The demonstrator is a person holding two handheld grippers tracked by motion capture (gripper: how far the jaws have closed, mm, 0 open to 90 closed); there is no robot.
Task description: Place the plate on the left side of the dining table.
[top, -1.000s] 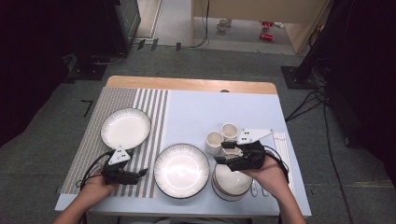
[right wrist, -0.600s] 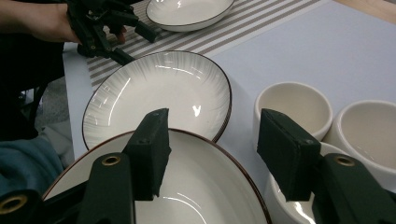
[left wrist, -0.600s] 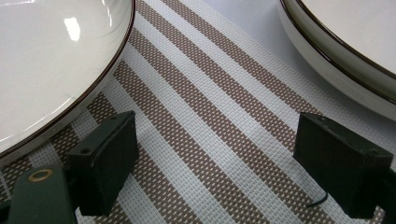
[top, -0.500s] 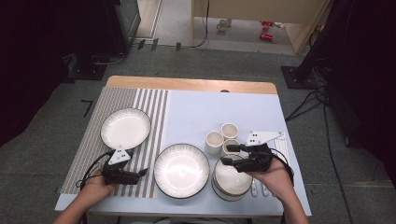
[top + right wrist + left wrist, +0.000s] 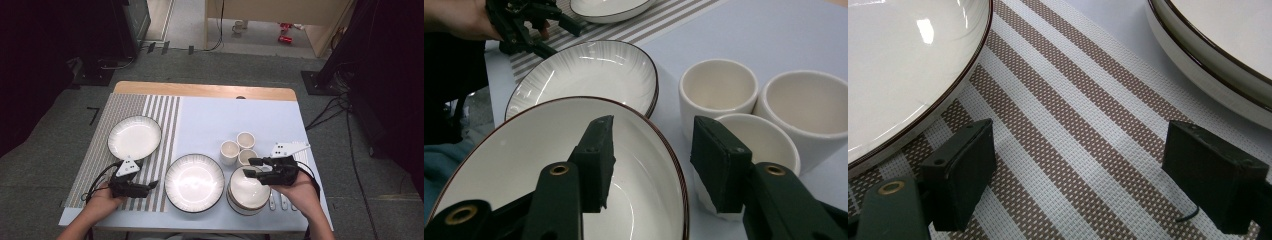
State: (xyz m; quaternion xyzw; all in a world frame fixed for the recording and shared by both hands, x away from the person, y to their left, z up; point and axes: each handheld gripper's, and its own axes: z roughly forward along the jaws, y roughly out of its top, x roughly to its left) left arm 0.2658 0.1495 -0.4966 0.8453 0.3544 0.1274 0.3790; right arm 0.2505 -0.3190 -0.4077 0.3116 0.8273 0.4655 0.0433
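Stacked bowls [image 5: 248, 192]: glossy white, dark-rimmed, round, at table's [image 5: 210, 125] near right edge. Right gripper [image 5: 252, 167]: jaws astride top bowl's rim, closing, not gripping. Left gripper [image 5: 152, 186]: agape, empty, over woven striped mat [image 5: 165, 115].

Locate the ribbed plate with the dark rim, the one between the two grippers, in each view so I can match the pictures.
High view: the ribbed plate lies at bottom centre, left of the stacked bowls.
Left gripper view: very likely the dark-rimmed edge at the top right corner, on the striped mat.
Right gripper view: upper centre, beyond the top bowl.
Shared landmark: the striped mat under the plate's left edge.
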